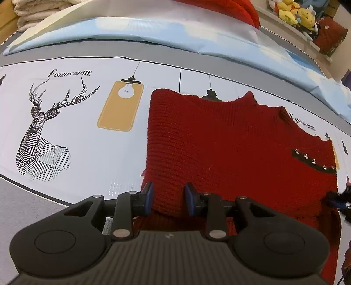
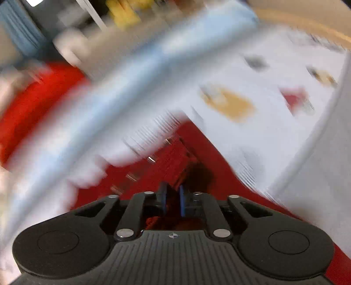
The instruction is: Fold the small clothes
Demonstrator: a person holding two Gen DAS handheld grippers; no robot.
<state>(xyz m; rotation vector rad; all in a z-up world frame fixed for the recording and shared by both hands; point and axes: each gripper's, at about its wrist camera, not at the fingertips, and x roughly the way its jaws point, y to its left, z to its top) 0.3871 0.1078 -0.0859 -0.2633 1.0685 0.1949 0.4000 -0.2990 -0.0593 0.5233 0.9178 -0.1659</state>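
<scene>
**Red knit sweater held at its near edge on the printed worktop**

Left wrist view: the red ribbed knit sweater lies spread on the white printed worktop, just right of the yellow lamp print, which sits right of the black line-drawn deer head print. A black strip with silver studs crosses the sweater's right side. The left hand-held gripper has its blue pads on either side of a bunched fold at the sweater's near edge, grasping it. Beyond the sweater lies a pale blue folded sheet, with yellow plush toys far right of it.

Right wrist view: heavily blurred. The right hand-held gripper has its blue pads close together with red sweater fabric between them, gripping it. Silver studs show just beyond, left of the pads.
</scene>
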